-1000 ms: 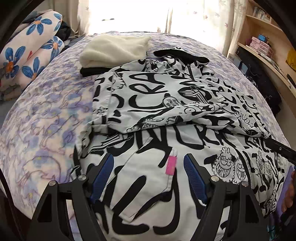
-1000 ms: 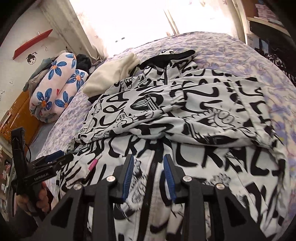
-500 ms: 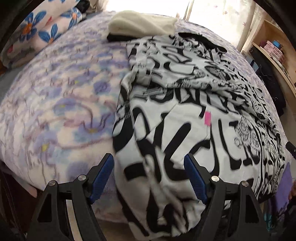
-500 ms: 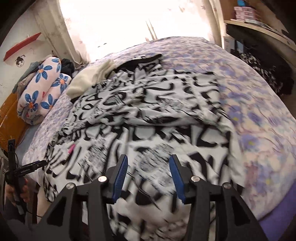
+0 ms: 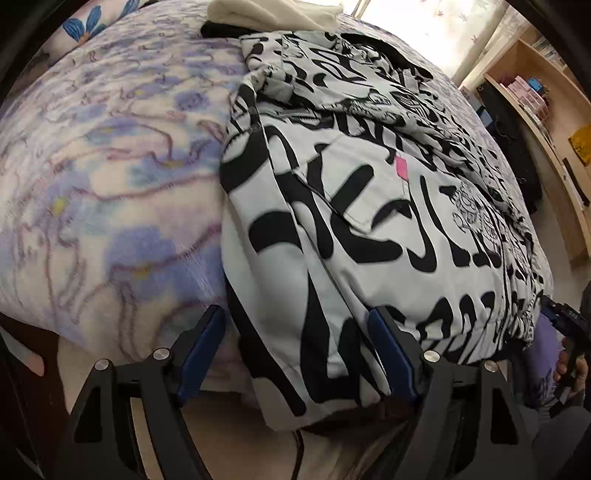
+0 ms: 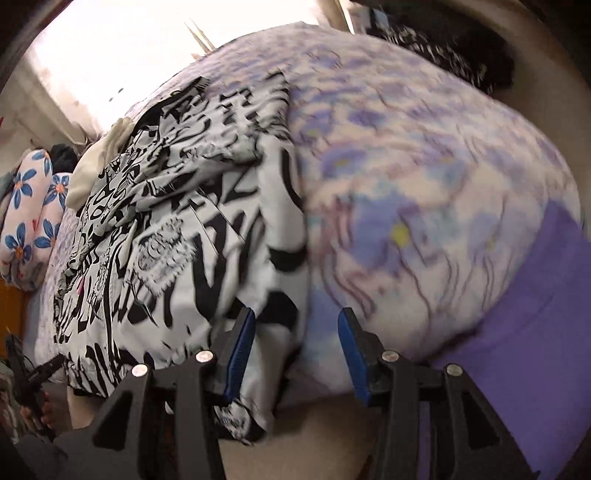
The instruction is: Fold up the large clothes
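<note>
A large white jacket with black graffiti print (image 5: 369,206) lies spread on the bed, sleeves folded across its upper part, its hem hanging over the near edge. It also shows in the right wrist view (image 6: 177,236). My left gripper (image 5: 297,350) is open, its jaws either side of the hem's left corner. My right gripper (image 6: 297,350) is open around the hem's right corner (image 6: 258,387). The right gripper shows in the left wrist view (image 5: 565,321), and the left gripper in the right wrist view (image 6: 33,373).
The bed has a purple floral blanket (image 5: 110,166), also in the right wrist view (image 6: 424,166). A folded cream garment (image 5: 273,14) lies beyond the jacket. Floral pillows (image 6: 29,221) lie at the left. Wooden shelves (image 5: 535,96) stand at the right.
Both grippers dropped from above the jacket to the bed's near edge and moved apart, left to the hem's left corner, right to its right corner. The right jaws opened wider.
</note>
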Tool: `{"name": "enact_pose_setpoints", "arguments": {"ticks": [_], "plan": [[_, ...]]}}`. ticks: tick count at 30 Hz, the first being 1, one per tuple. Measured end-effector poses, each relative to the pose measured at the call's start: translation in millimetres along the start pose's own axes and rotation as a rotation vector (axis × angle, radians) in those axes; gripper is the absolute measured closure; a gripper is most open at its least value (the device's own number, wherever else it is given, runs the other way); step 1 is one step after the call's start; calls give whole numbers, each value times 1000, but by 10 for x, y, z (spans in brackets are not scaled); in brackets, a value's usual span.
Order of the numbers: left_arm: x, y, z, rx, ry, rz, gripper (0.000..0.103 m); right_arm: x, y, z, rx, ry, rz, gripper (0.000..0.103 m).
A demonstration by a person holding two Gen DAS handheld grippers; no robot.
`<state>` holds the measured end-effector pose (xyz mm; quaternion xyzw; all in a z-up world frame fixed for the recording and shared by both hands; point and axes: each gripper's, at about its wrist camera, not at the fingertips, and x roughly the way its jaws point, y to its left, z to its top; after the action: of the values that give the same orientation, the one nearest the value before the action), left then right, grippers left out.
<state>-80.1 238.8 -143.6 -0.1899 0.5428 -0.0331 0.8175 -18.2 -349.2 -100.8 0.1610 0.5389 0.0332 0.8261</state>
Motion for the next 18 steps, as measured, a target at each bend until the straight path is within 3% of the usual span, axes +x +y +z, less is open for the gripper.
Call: {"name": "enact_pose_setpoints", "arguments": {"ticks": [5,9,13,14,17,18], "plan": [[82,-33,-56,-18,31,-38,24,205,87,-158,-8,101,137,56],[101,-83,-128,16,41,-50,24,252,350,-296,-147,115,116,56],[156,-18,-142,-3,47,-91,24,290,355,-307,-155,113,138,57],[162,-19,-135,-15,43,-89,26,293,369,-308,-157,111,142,64],[128,-106,-108,17,45,-57,57,193,492,-318,-232,67,119,90],[88,-173,-100,42,40,-69,73,173,556,-283,-253,55,117,91]]}}
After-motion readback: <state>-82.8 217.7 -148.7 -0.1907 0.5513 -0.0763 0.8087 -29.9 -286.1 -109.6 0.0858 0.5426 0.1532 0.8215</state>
